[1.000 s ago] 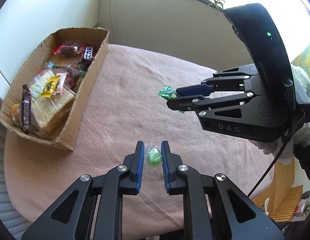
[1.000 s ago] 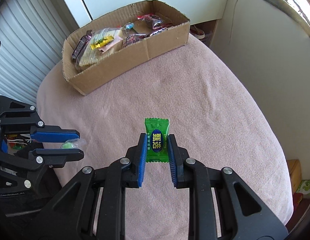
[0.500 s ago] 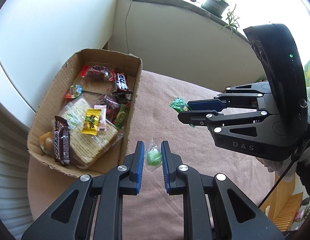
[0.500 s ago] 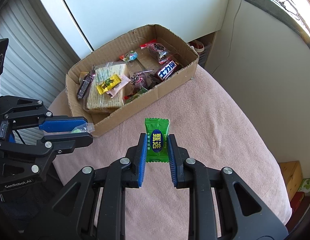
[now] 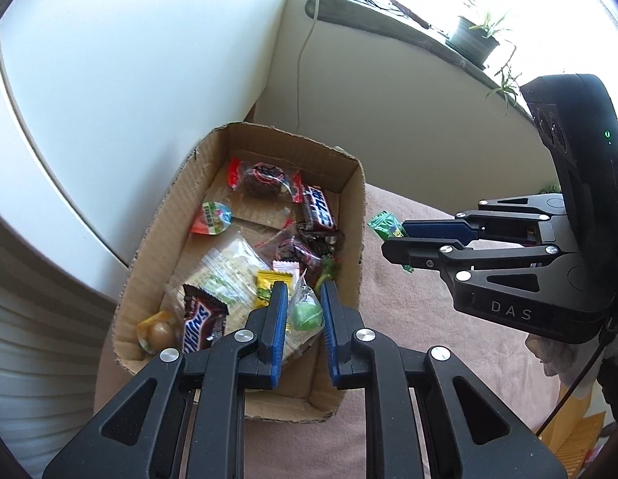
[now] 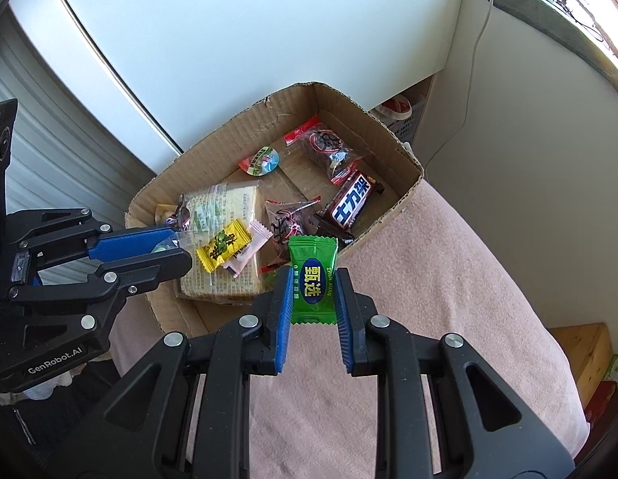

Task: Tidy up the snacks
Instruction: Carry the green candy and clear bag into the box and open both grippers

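Snack-crowded box [image 5: 351, 215], bare far corner.

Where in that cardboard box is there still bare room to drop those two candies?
Inside the cardboard box, bare floor shows at the far end, around the round foil-lidded cup and behind the red-ended packets. The near half is crowded: cracker packs, yellow candy and Snickers bar overlap. The pink cloth beside the box is also open.
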`<action>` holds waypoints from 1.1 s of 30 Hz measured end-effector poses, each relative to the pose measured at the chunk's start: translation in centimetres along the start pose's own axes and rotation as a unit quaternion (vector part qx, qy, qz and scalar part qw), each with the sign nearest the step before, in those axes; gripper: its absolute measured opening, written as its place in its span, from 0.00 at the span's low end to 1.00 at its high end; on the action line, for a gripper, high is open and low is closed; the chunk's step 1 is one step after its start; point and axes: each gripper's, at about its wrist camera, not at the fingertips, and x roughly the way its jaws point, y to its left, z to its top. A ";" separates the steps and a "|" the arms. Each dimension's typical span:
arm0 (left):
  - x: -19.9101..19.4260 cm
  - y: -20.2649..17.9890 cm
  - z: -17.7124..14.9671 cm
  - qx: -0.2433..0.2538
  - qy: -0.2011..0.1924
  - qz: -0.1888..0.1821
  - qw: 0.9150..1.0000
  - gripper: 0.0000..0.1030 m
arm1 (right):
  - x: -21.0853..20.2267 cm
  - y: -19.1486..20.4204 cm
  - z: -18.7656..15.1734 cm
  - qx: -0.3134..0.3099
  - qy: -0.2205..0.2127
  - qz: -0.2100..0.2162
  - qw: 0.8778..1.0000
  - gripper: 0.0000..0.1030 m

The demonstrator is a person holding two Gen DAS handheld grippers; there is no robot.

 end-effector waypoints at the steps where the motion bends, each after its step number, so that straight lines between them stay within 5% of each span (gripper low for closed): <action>1: 0.1 0.4 0.3 -0.003 -0.002 0.003 1.000 0.15 | 0.2 0.0 0.3 0.002 0.000 -0.001 1.000 0.20; 33: 1.0 3.0 1.6 -0.013 -0.014 0.044 0.999 0.16 | 3.1 2.1 2.6 0.009 0.012 0.004 1.000 0.21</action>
